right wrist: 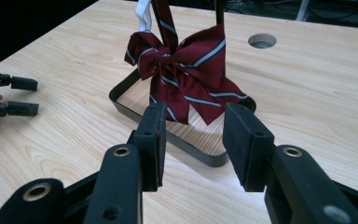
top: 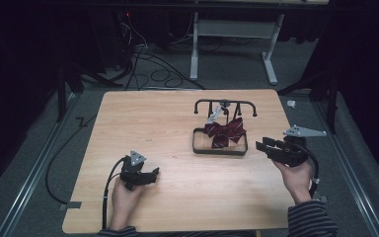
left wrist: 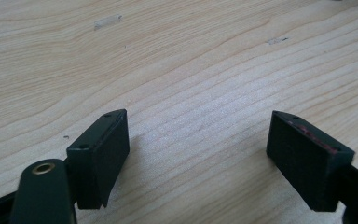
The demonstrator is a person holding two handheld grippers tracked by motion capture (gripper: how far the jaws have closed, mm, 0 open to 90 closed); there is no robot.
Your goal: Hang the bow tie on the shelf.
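- The bow tie (top: 225, 131), dark red with pale stripes, hangs from a black rack (top: 225, 103) over the rack's tray base (top: 219, 149); this stands at about two o'clock from the centre of the wooden table (top: 168, 187)
- Right gripper (top: 265, 146) is at three o'clock of the tray, just beside it, jaws apart and empty, aimed at the bow
- Left gripper (top: 154, 174) rests at seven o'clock, well apart from the rack; jaws wide apart over bare wood, holding nothing

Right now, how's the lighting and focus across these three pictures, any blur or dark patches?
High view: table lit, surroundings nearly black, bow tie small and soft. Left gripper view: wood grain sharp, near jaws slightly soft. Right gripper view: bow tie crisp, rack casts a faint shadow, top-left corner dark.
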